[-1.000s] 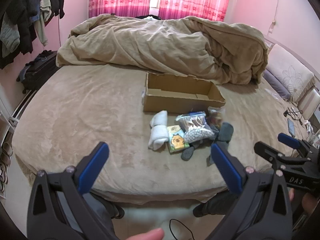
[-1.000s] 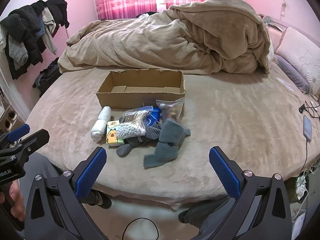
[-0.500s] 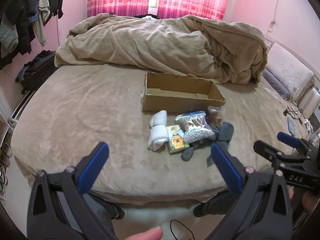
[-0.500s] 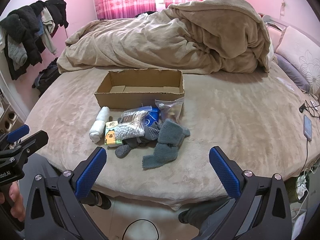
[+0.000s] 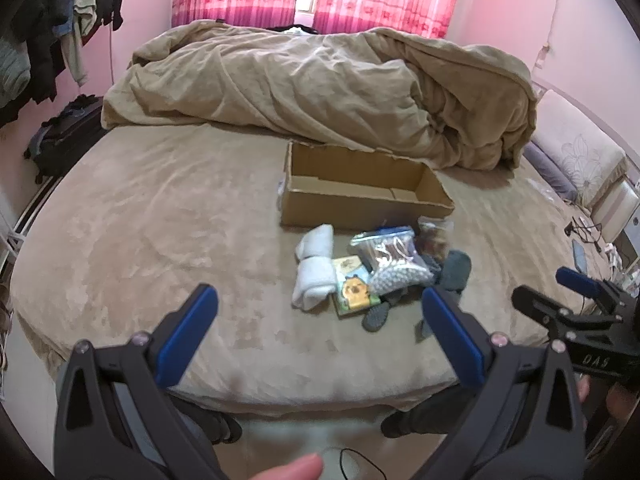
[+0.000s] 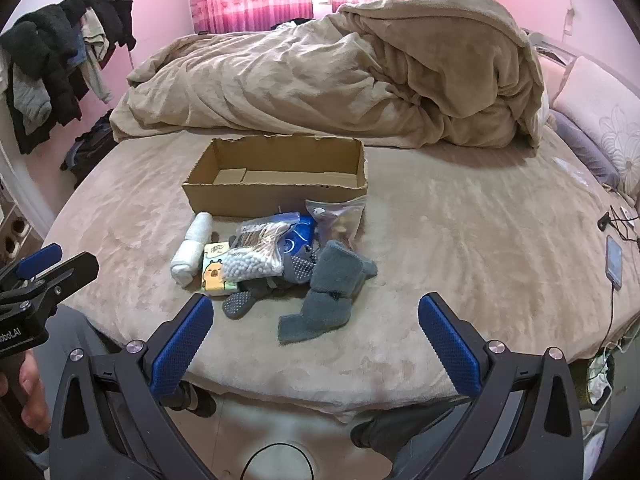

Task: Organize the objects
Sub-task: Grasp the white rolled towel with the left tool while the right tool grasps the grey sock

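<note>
An open, empty cardboard box (image 5: 362,194) (image 6: 276,178) sits on the bed. In front of it lies a pile: a rolled white towel (image 5: 314,270) (image 6: 192,246), a capybara-print tissue pack (image 5: 354,290) (image 6: 214,274), a clear bag of cotton swabs (image 5: 394,258) (image 6: 256,250), a blue packet (image 6: 298,236), a small zip bag (image 6: 338,218) and grey socks (image 6: 332,294) (image 5: 454,270). My left gripper (image 5: 320,316) is open and empty, short of the pile. My right gripper (image 6: 314,322) is open and empty, near the socks.
A bunched tan duvet (image 5: 320,92) fills the back of the bed. Pillows (image 6: 600,120) lie at the right, a phone on a cable (image 6: 614,256) near the right edge. Clothes (image 6: 52,76) hang at the left, a suitcase (image 5: 64,136) stands below.
Both grippers have moved slightly forward toward the bed and pile. Both stay open and empty; nothing on the bed has moved.
</note>
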Available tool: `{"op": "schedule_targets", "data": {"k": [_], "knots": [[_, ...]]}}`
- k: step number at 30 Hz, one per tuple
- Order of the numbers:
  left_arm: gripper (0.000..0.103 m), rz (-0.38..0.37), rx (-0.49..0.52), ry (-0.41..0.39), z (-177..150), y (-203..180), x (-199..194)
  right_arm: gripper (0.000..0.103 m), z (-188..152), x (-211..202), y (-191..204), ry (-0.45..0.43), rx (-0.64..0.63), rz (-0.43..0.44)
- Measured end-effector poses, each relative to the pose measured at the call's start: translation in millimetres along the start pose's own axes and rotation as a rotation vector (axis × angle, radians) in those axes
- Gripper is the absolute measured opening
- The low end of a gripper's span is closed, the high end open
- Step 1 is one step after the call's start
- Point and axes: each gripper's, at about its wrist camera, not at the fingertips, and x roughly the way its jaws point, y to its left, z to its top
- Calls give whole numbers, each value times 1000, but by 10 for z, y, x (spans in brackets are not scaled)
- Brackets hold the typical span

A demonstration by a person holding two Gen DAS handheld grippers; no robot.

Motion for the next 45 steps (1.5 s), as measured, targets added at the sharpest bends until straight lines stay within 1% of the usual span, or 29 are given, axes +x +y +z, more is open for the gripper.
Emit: {"op": "schedule_targets", "data": {"k": [6, 8, 11, 14, 15, 17, 20, 22, 23, 25, 26, 28, 29, 31, 32, 33, 34, 35, 36, 37, 39, 42, 45], "knots": [[103, 20, 2, 28, -10, 98, 272, 103, 56, 119, -98, -2, 0, -16], [102, 10, -6, 39, -15, 146, 373, 103, 78, 179, -150, 0, 2, -25], [102, 20, -13, 48, -17, 206, 552, 103, 97, 288, -224, 4, 0, -36], [102, 17, -11, 80, -12, 239, 785, 103, 113, 409, -292, 8, -4, -46], [102, 5, -10, 85, -5, 243, 860, 103, 118, 459, -319, 13, 0, -44], [102, 8, 6, 92, 12, 228, 1001, 103, 121, 572, -372, 23, 14, -35], [101, 0, 16, 106, 44, 212, 1199, 100, 99, 749, -421, 46, 29, -12], [94, 1, 24, 127, 52, 197, 1352, 96, 65, 883, -426, 69, 30, -10], [93, 20, 10, 144, 55, 188, 1428, 95, 40, 951, -431, 82, 32, -8], [87, 25, 21, 172, 39, 160, 1572, 88, -11, 1075, -443, 108, 40, 6], [85, 25, 22, 185, 29, 152, 1636, 87, -32, 1130, -451, 119, 44, 13], [76, 27, 25, 194, 9, 144, 1711, 82, -61, 1216, -470, 130, 48, 26], [75, 24, 26, 197, -2, 142, 1741, 82, -74, 1255, -479, 134, 49, 37], [65, 4, 17, 189, -10, 137, 1762, 81, -89, 1308, -481, 136, 52, 67], [63, 1, 19, 188, -13, 128, 1763, 79, -99, 1331, -477, 133, 49, 76], [58, -3, 27, 185, -12, 112, 1758, 73, -97, 1352, -468, 133, 47, 84], [55, -9, 33, 183, -16, 105, 1757, 67, -103, 1372, -462, 134, 47, 101], [54, -12, 34, 183, -19, 98, 1759, 65, -99, 1396, -450, 140, 51, 116], [51, -18, 30, 181, -24, 97, 1751, 59, -102, 1418, -426, 148, 50, 132], [46, -21, 29, 177, -30, 96, 1740, 56, -108, 1436, -402, 158, 43, 139], [36, -24, 30, 170, -50, 86, 1723, 53, -130, 1457, -345, 159, 27, 139], [31, -37, 20, 166, -78, 86, 1683, 48, -149, 1429, -344, 143, 32, 154], [30, -61, 17, 156, -104, 81, 1591, 46, -161, 1348, -369, 126, 40, 167]]}}
